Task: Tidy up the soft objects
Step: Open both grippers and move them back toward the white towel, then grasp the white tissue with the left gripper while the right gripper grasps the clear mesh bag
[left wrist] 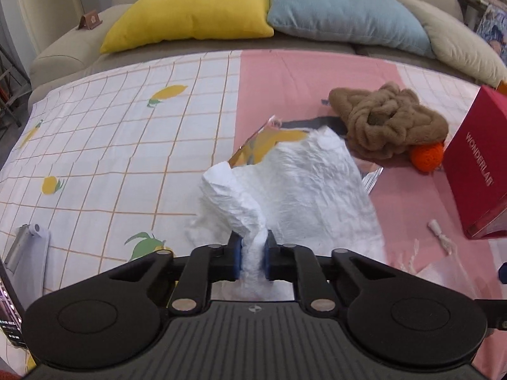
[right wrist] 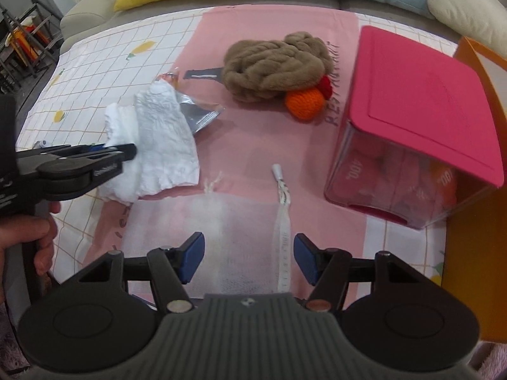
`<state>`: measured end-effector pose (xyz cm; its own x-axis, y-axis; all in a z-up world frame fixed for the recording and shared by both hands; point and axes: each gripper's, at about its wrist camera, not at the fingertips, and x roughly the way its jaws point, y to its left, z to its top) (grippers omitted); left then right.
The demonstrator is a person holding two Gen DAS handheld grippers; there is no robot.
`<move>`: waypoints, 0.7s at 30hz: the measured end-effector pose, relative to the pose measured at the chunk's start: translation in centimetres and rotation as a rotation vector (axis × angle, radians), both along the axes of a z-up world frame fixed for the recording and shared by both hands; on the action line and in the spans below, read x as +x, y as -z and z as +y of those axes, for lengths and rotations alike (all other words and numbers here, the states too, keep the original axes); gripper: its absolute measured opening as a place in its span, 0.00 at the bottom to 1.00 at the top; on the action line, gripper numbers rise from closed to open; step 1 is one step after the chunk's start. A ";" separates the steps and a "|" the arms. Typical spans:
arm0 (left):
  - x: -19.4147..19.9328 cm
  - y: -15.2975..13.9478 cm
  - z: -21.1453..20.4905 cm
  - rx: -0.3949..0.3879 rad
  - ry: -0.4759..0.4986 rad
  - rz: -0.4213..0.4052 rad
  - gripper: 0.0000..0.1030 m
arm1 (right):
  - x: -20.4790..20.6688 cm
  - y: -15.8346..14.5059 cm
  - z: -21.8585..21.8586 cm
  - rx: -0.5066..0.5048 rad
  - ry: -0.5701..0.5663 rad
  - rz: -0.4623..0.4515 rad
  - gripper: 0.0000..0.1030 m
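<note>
- The white cloth (left wrist: pixel 294 186) lies crumpled mid-frame on the bench (left wrist: pixel 111 126), light and limp; it will sag, so hold a bunched edge.
- Your left tool (left wrist: pixel 252 256) is clamped on its near fold.
- Your right tool (right wrist: pixel 248 259) stands apart over the mesh bag (right wrist: pixel 240 231).

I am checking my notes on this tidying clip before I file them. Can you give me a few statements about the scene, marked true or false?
1. The left claw is shut on the white crumpled cloth. True.
2. The right claw grips the orange crocheted ball. False: it is open above a white mesh bag, and the ball lies apart, beside the brown knitted scarf.
3. The box with the pink lid is closed. True.
4. The yellow cushion lies on the patterned sheet. False: it rests on the sofa behind, next to a blue cushion.
</note>
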<state>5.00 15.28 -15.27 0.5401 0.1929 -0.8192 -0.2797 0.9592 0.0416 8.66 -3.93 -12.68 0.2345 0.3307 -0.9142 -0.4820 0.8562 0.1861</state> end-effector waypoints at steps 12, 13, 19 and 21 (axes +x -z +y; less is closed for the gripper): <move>-4.7 -7.4 -0.2 -0.036 0.018 -0.079 0.11 | -0.6 0.4 -0.1 0.081 0.002 0.050 0.60; -4.9 -7.6 -0.4 -0.034 0.027 -0.075 0.11 | -0.7 0.8 0.1 0.086 0.003 0.066 0.60; -5.4 -6.6 -2.0 -0.104 0.073 -0.032 0.11 | -0.4 3.1 0.3 0.130 0.038 0.136 0.60; -5.4 -6.1 -2.6 -0.130 0.093 -0.014 0.11 | -0.3 3.5 0.3 0.143 0.043 0.152 0.59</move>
<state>-0.37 12.72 -9.17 0.5626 0.0344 -0.8260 -0.1886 0.9781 -0.0877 8.33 -3.61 -16.18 0.1145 0.4524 -0.8845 -0.4032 0.8348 0.3748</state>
